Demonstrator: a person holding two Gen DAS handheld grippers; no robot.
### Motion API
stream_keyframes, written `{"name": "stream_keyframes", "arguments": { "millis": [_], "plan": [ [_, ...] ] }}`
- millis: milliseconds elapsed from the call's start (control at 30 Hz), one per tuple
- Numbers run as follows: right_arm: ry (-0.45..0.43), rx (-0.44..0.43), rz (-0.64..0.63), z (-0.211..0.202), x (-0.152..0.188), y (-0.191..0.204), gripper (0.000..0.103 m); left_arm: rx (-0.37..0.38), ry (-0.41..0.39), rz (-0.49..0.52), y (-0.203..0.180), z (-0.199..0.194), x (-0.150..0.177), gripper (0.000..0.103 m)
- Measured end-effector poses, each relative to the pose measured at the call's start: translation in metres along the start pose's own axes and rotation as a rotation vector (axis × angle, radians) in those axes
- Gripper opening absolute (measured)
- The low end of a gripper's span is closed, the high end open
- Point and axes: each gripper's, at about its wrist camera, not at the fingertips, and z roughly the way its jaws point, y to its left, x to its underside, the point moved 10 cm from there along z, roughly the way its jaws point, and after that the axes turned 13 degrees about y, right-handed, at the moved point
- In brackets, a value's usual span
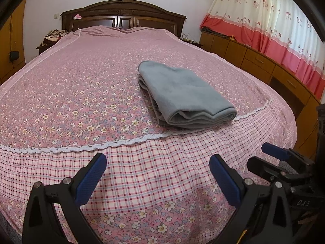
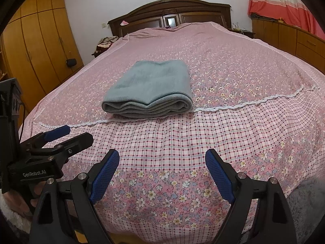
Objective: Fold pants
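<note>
Room: bedroom with a dark wooden headboard (image 1: 124, 14), orange-brown wardrobe (image 2: 38, 46) on one side, low cabinets (image 1: 262, 61) under a red-and-cream curtain (image 1: 270, 20) on the other.
Surface: bed (image 1: 71, 93) covered by a pink floral spread with a checked band near the foot edge, the two divided by a white lace trim (image 2: 254, 102).
Pants: grey-blue pants (image 2: 152, 87) lie as a compact, flat rectangular bundle near the foot edge of the bed, roughly central across its width, front edge resting just at the lace trim.
Fold state: several stacked layers show at the near edge of the bundle; sides look reasonably squared, top face smooth.
Progress: judged complete or all but complete; no leg or waistband trails loose in either view. At most a light tidy of the layered near edge might remain.
Left gripper: left gripper (image 1: 158, 179) held above the checked band at the foot of the bed, blue fingers well apart, nothing between them, clear of the pants.
Right gripper: right gripper (image 2: 162, 172) likewise over the foot edge, fingers spread wide and empty, short of the pants.
Contact: neither tool touches the garment.
Hidden: far edge and underside of the bundle are not visible, so evenness of the fold at the back cannot be confirmed.
Cut off: lower corners of both views are masked by gripper bodies; the foot edge directly beneath them is unseen.
Unclear: clutter on the nightstand (image 1: 52, 36) beside the headboard is too small to identify.
</note>
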Motion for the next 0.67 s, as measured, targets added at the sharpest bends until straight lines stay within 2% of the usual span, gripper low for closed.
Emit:
{"name": "stream_keyframes", "arguments": {
  "millis": [667],
  "plan": [
    [0.014,0.002,-0.002,0.0014,-0.003,-0.0009,0.088,-0.002,-0.007,0.014,-0.0013,-0.0022,-0.0016,0.103]
  ]
}}
